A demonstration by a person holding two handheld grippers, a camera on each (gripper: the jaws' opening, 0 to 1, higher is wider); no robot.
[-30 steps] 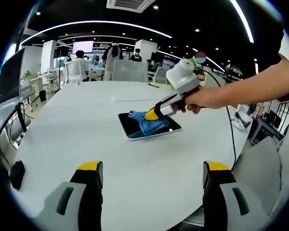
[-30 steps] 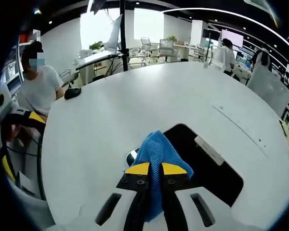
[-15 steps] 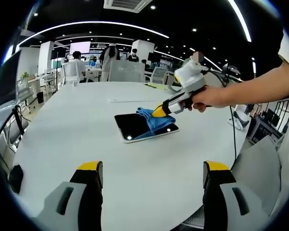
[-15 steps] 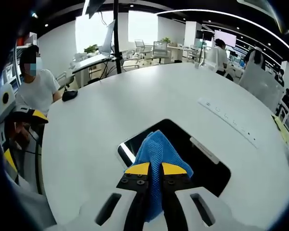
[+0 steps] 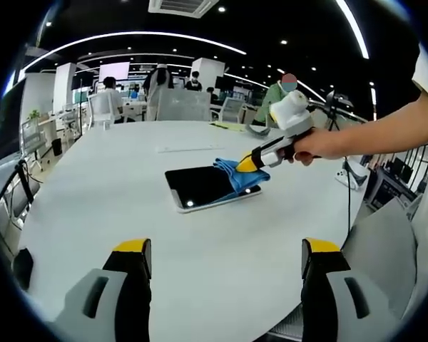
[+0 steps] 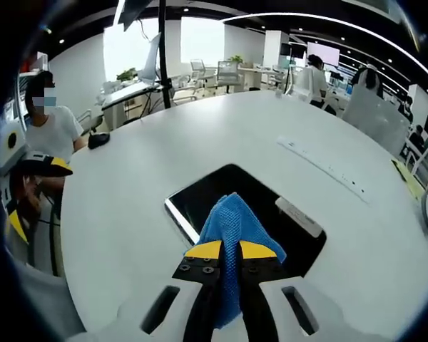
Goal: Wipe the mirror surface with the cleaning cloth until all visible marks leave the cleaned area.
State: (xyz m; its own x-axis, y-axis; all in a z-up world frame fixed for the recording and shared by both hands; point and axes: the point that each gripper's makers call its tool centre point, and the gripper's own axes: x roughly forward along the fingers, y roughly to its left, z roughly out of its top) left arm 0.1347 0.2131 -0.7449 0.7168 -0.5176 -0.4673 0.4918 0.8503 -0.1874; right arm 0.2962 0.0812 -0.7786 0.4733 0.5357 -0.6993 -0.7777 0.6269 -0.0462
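In the left gripper view, the left gripper [image 5: 225, 267] is being held with jaws apart above the white round worktop [image 5: 93, 206], while the dark rectangular mirror [image 5: 200, 187] is lying flat farther off, the blue mesh cleaning cloth [image 5: 241, 174] being pressed onto its far end by the right gripper [image 5: 247, 163]. In the right gripper view, the right gripper's [image 6: 230, 250] jaws are being kept clamped on the cloth [image 6: 232, 221], which is resting on the mirror [image 6: 207, 196].

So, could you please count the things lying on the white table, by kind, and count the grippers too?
Mirror: 1
Blue cleaning cloth: 1
Flat strip on the table: 1
Black object at the table edge: 1
Grippers: 2, left gripper and right gripper
Total: 6
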